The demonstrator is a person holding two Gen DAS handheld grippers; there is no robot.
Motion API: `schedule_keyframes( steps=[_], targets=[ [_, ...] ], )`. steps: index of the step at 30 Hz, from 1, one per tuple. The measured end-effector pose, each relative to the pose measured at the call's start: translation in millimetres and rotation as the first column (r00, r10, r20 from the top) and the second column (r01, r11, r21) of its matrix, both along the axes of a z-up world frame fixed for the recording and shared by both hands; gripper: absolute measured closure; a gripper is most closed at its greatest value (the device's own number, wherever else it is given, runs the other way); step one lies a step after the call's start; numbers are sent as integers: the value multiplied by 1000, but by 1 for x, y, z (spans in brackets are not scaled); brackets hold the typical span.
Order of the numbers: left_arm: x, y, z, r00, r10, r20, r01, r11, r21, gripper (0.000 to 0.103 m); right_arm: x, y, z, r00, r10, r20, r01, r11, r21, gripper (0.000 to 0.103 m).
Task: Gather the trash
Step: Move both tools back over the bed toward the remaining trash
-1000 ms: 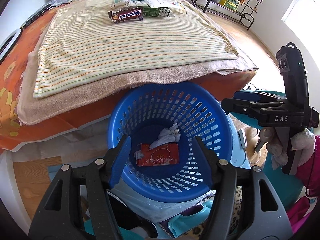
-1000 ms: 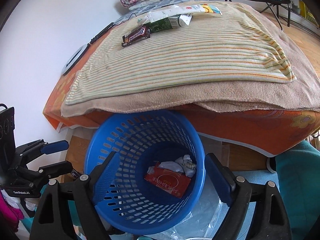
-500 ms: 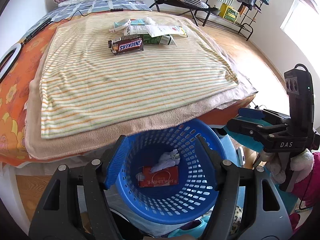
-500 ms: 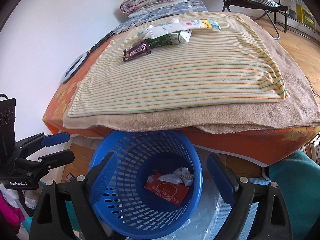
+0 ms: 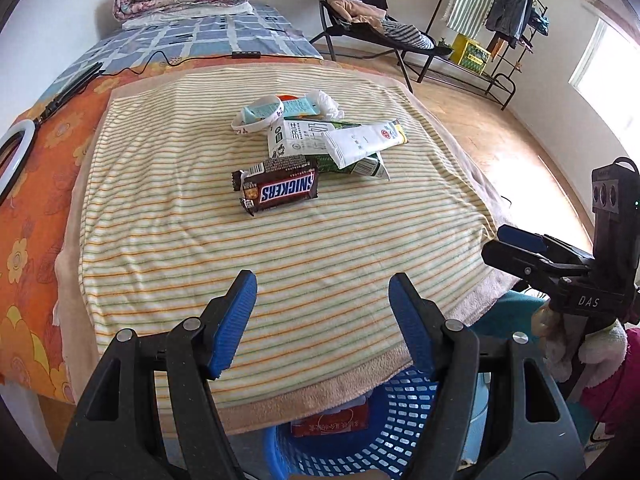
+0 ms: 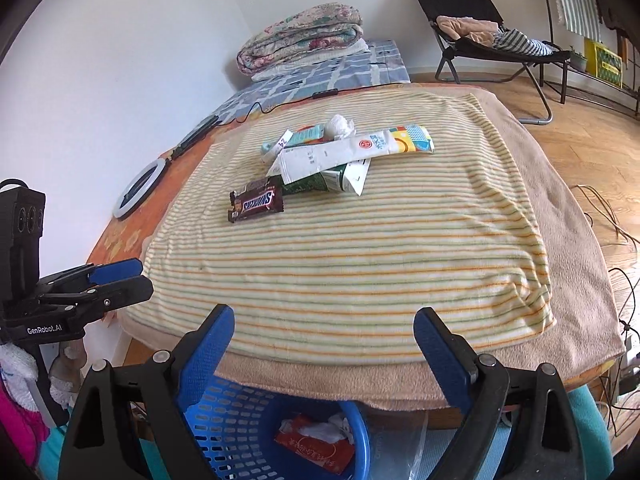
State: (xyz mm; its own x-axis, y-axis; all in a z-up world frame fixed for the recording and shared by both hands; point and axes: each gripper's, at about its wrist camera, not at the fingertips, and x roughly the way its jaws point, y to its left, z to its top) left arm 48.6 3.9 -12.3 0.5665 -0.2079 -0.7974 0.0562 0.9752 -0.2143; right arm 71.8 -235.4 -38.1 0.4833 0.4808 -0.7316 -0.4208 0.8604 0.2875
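Observation:
A trash pile lies mid-bed on the striped towel: a Snickers bar, a green-white carton, a white tube pack, a teal wrapper and a crumpled tissue. My left gripper is open and empty over the towel's near edge, well short of the pile. To its right, my right gripper is open and empty too. The blue basket stands below the bed edge, holding a red packet and tissue.
A folded quilt lies at the bed's far end, and a ring light and black cable sit along its left side. A black chair and a clothes rack stand on the wooden floor to the right.
Both grippers have risen from over the basket and moved forward above the bed edge. The basket has slid to the bottom of both views and the trash pile looks closer.

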Motion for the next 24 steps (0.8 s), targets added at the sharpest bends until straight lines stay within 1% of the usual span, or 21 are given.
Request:
schedule_keyframes(
  steps=[3, 8, 12, 15, 20, 22, 24],
  targets=[
    [21, 1, -5, 1000, -15, 0, 15, 1000, 15, 33, 25, 4, 3, 1000, -19, -7, 19, 1000, 23, 10],
    [53, 7, -12, 1000, -11, -1, 12, 1000, 25, 32, 71, 6, 1, 996, -69, -56, 73, 994, 77, 10],
    [79, 17, -14, 1000, -6, 12, 6, 1000, -9, 32, 112, 3, -6, 985, -121, -127, 138, 982, 132, 10],
    [97, 27, -21, 1000, 13, -2, -13, 999, -51, 33, 138, 0, -12, 972, -171, -163, 199, 965, 172, 10],
    [121, 42, -35, 998, 62, -32, -65, 994, -91, 33, 171, 12, -19, 963, -188, -191, 224, 957, 185, 10],
    [129, 46, -40, 997, 71, -38, -74, 992, -98, 33, 182, 17, -23, 958, -195, -209, 237, 952, 195, 10],
    [134, 50, -45, 996, 77, -49, -83, 989, -121, 33, 192, 22, -27, 951, -209, -227, 257, 944, 206, 10]
  ],
)
